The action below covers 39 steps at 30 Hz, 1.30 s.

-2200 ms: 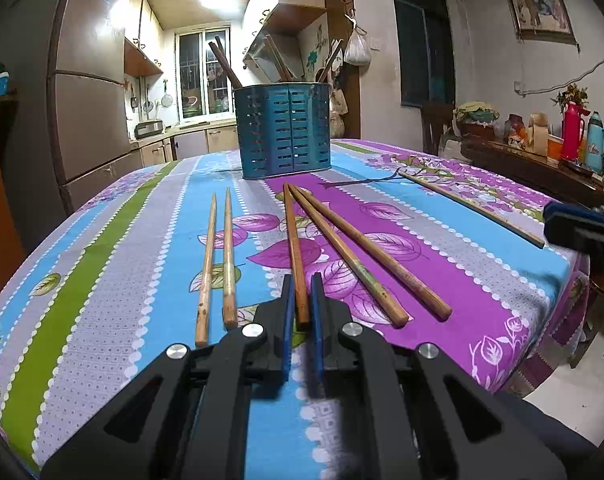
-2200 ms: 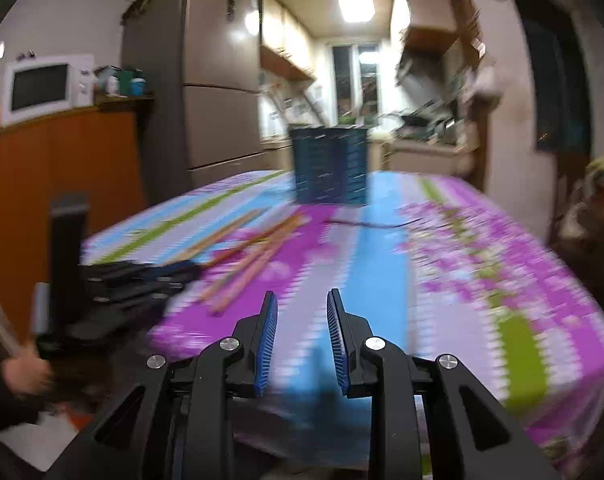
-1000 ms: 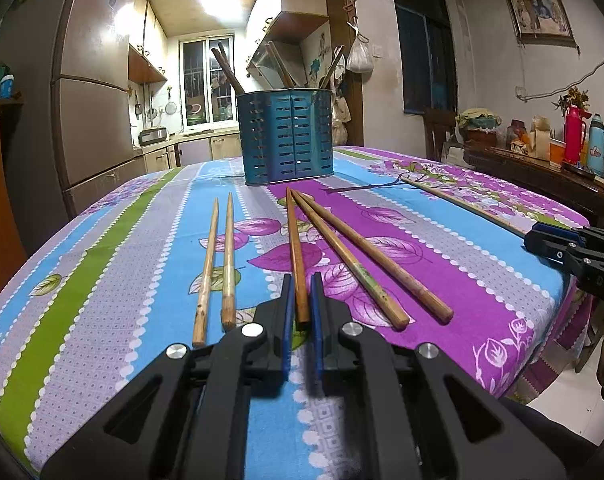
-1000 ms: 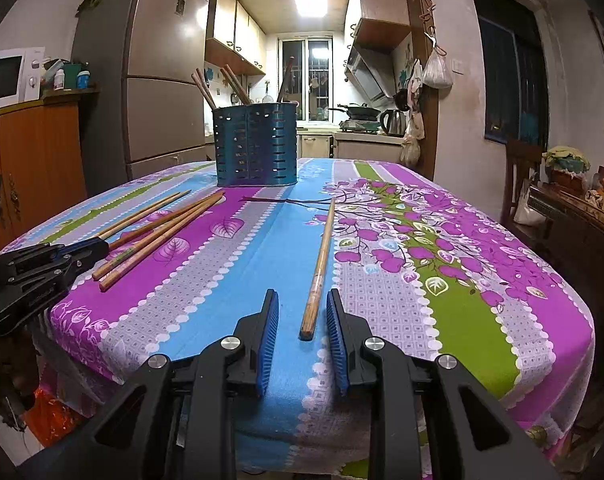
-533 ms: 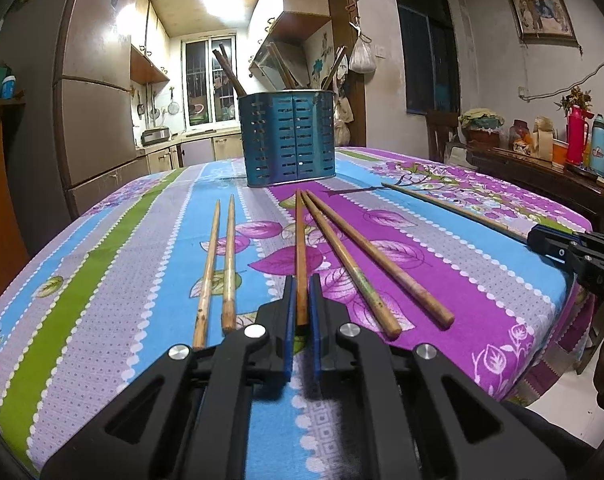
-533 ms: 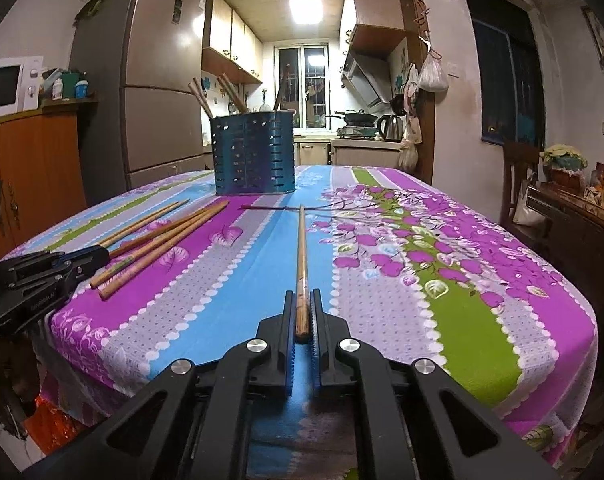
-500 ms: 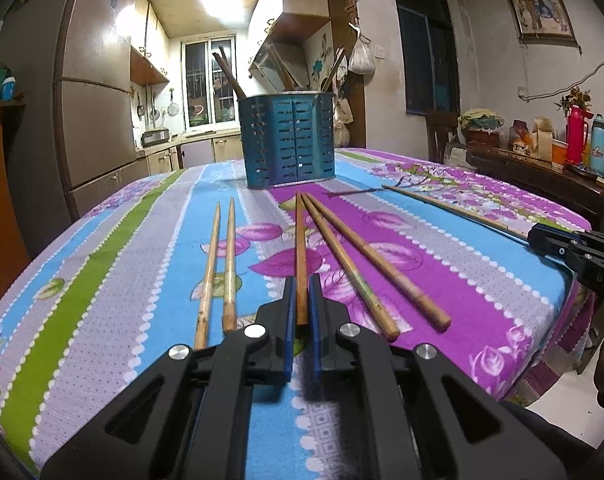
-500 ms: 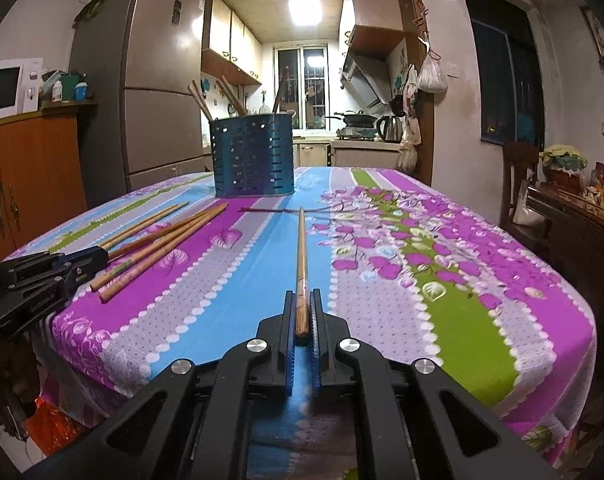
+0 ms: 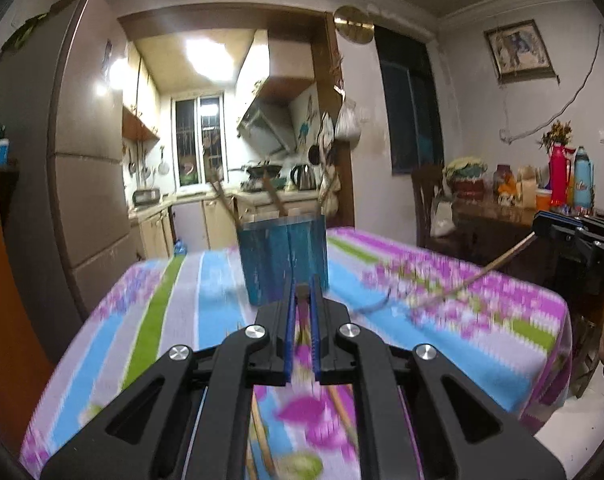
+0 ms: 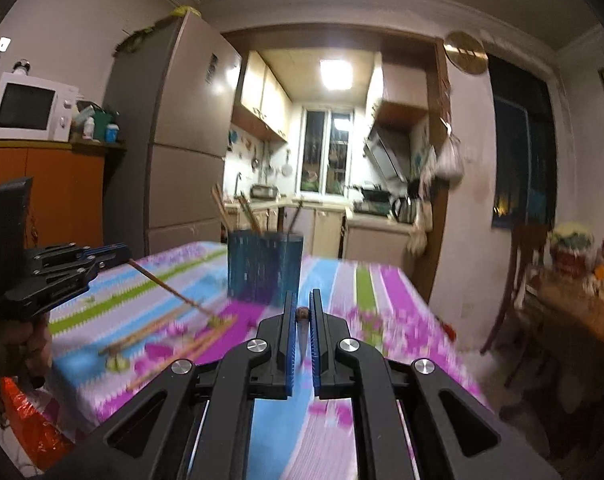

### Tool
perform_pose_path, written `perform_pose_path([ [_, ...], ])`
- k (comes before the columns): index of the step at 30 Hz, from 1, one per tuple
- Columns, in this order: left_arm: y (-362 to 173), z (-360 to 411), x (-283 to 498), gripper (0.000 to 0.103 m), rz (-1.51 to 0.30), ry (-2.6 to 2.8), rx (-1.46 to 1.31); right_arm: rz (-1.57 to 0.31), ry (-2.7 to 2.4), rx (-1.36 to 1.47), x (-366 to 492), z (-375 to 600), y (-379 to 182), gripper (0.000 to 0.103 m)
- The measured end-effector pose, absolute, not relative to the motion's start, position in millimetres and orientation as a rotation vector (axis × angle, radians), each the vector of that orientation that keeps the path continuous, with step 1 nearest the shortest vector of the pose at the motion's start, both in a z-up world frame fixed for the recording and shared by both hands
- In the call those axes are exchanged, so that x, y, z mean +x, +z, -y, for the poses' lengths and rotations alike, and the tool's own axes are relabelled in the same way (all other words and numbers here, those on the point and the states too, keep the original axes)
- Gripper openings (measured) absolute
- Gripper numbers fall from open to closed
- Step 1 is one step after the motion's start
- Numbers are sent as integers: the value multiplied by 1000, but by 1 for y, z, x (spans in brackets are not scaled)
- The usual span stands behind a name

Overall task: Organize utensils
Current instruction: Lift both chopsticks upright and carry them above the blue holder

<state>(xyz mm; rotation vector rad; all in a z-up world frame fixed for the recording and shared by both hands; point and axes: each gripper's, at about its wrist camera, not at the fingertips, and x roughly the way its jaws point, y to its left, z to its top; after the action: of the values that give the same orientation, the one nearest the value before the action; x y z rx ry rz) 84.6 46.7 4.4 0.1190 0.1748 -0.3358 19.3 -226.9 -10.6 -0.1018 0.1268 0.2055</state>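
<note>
Above table (image 9: 222, 280), each gripper (image 9: 302, 300) clamps a chopstick (image 9: 302, 291).

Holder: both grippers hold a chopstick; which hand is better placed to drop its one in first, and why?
Probably left. The left gripper, shut on the left chopstick, has the holder almost dead ahead; from the right gripper, shut on the right chopstick, it sits off to the left.
</note>
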Motion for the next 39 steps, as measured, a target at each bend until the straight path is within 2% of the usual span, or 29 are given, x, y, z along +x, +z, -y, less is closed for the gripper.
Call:
perform_pose_path([
  [14, 119, -9, 160, 5, -126, -394, 162, -119, 302, -115, 110, 243, 89, 8],
  [27, 231, -2, 209, 5, -69, -415, 67, -43, 308, -105, 209, 250, 223, 8],
  [33, 245, -2, 249, 5, -91, -360, 71, -36, 349, -53, 250, 244, 257, 8],
  [39, 221, -11, 291, 5, -181, -307, 66, -100, 405, -9, 294, 224, 247, 7],
])
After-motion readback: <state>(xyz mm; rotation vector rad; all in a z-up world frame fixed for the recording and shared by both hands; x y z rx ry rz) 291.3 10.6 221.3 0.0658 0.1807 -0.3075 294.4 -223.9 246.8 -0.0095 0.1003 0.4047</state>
